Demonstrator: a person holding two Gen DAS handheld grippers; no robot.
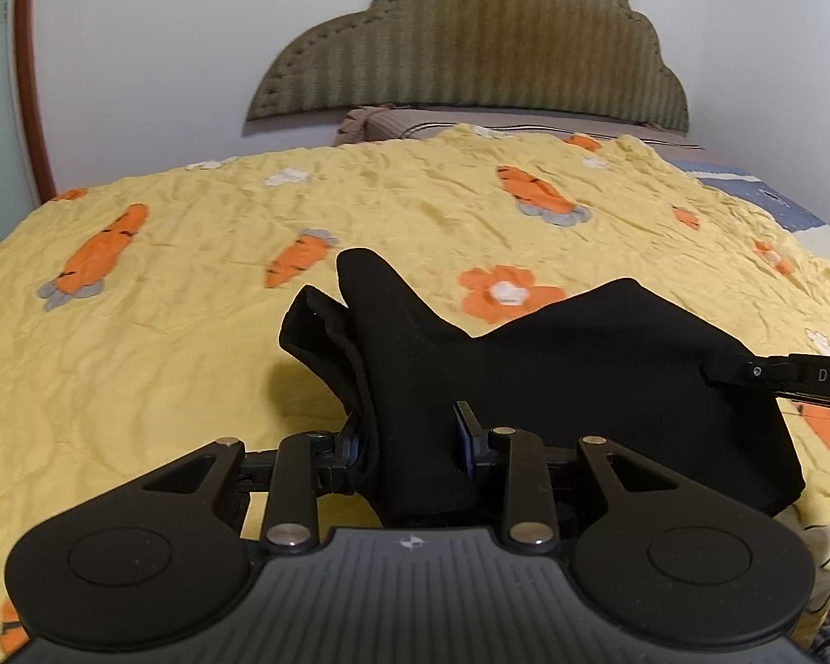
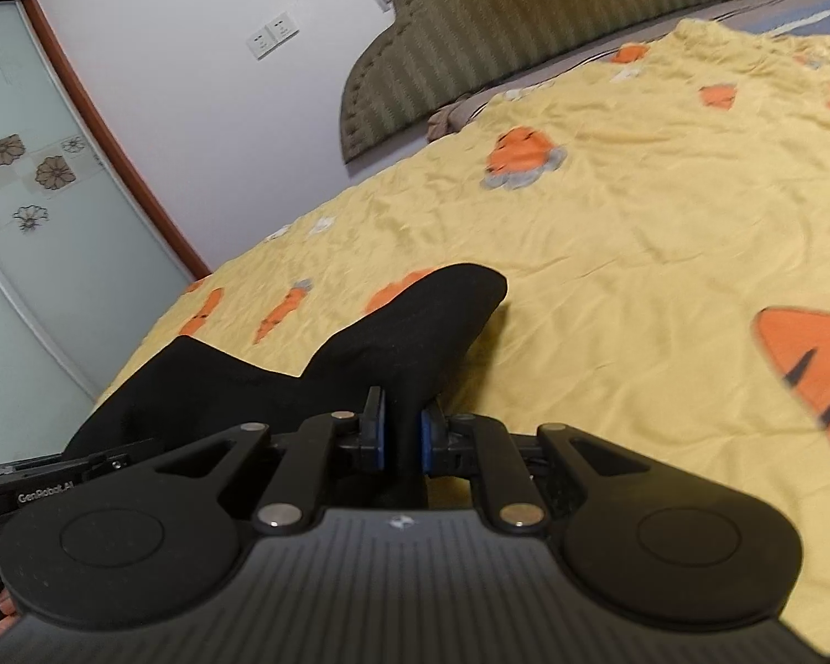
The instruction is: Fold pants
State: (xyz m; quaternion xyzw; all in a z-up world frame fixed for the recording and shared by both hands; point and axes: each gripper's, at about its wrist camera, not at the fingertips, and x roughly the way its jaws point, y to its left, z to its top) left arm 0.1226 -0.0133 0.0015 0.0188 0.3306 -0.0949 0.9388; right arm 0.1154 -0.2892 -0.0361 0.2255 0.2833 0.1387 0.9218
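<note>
Yellow carrot-print bedspread (image 1: 415,205) across a bed, black pants (image 1: 581,365) bunched and lifted above it, left gripper (image 1: 415,442) fingers pinching one end, right gripper (image 2: 398,437) fingers clamped on the other, green headboard (image 1: 470,55) behind.
</note>
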